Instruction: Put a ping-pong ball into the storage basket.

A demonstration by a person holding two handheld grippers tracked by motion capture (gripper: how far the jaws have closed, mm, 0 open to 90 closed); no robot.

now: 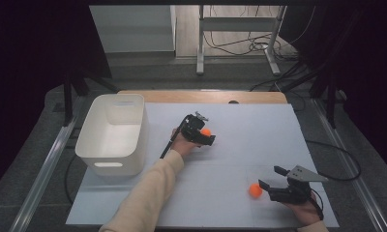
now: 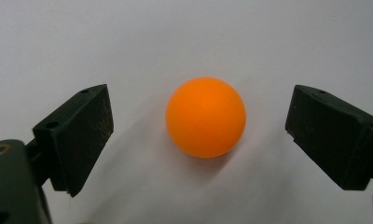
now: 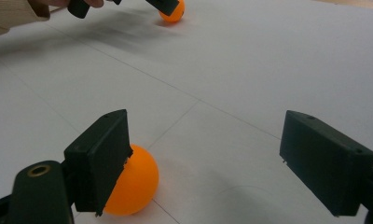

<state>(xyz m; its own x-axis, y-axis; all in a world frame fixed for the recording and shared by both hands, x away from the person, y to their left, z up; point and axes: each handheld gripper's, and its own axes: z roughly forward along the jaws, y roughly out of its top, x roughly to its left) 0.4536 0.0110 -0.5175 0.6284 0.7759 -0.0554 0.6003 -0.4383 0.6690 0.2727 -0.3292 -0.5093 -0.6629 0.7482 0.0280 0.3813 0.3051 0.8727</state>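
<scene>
Two orange balls lie on the white table sheet [image 1: 240, 145]. One ball [image 2: 205, 116] rests between the wide-apart jaws of my left gripper [image 2: 201, 114], touching neither; from above this ball [image 1: 206, 131] peeks out beside the left gripper [image 1: 206, 136] near the table's middle. The other ball [image 1: 255, 190] sits near the front right, just left of my open right gripper [image 1: 271, 177]. In the right gripper view that ball [image 3: 135, 184] lies against the outer side of the left jaw, not within the right gripper [image 3: 208, 154]. The far ball [image 3: 171, 14] shows at the top.
A white, empty plastic bin [image 1: 113, 133] stands at the table's left side. A wooden strip [image 1: 201, 96] runs along the far edge. The left forearm in a cream sleeve [image 1: 145, 193] crosses the front middle. Cables trail off to the right.
</scene>
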